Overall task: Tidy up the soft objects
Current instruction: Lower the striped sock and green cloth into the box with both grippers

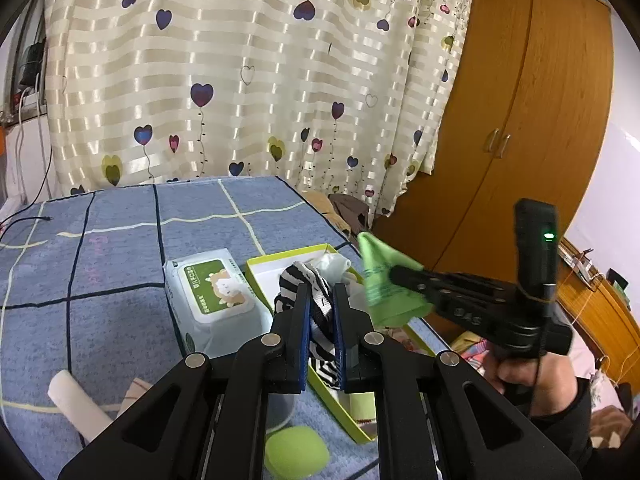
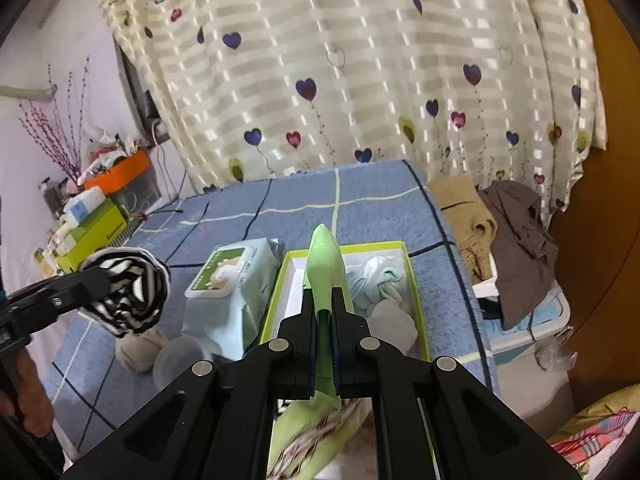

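Each camera rides its own gripper, looking forward and downward along the jaws from close above the blue checked bench (image 1: 120,240). Both face the heart-print curtain (image 2: 360,80). They share the wipes pack (image 1: 216,292), the yellow-rimmed box (image 2: 414,280) and the curtain; each also catches the other gripper from the side.

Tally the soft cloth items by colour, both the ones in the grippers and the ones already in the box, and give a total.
Black-and-white striped: 1, the striped cloth in the left gripper.
Green: 1, the green cloth in the right gripper.
White or pale: 2, the white bundle and the grey-white piece in the box.
Total: 4
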A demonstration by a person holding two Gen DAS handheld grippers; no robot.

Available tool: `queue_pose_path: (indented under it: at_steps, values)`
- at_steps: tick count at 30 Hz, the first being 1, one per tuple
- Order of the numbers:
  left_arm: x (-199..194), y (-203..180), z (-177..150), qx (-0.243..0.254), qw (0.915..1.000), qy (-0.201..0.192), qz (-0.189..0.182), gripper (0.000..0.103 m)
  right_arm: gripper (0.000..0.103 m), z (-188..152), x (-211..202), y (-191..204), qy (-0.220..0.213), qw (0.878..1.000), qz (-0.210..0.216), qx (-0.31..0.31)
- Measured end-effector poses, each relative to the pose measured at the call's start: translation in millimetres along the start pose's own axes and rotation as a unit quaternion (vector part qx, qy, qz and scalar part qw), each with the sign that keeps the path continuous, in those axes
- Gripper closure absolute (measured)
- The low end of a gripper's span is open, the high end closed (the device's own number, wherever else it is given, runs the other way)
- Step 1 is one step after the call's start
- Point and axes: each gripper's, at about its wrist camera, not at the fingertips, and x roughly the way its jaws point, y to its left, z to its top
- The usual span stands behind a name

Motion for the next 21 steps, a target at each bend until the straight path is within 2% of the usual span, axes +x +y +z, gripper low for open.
queue_pose_path:
  at_steps: [11,13,14,15,17,21]
  values:
    - [32,0,7,0.007,0.9997,0.023,0.01,0.093,0.097,-9,74,-19,0.075,0.997,0.001,0.006]
    - [39,0,7,0.008,0.9995,0.028,0.011,0.093,0.093,-12,82,-19,0.085,0.996,-0.003,-0.001]
    - [40,-1,7,0.008,0.9995,0.03,0.012,0.093,0.086,-13,83,-19,0.085,0.996,-0.002,-0.002]
    - [43,0,8,0.009,0.9994,0.032,0.012,0.093,0.073,-13,82,-19,0.083,0.997,-0.001,-0.003]
    - [48,0,9,0.01,0.9992,0.036,0.014,0.093,0.061,-11,75,-18,0.07,0.998,-0.002,-0.007]
    - [57,0,12,0.012,0.9989,0.042,0.014,0.092,0.057,-6,57,-17,0.043,0.999,-0.009,-0.01]
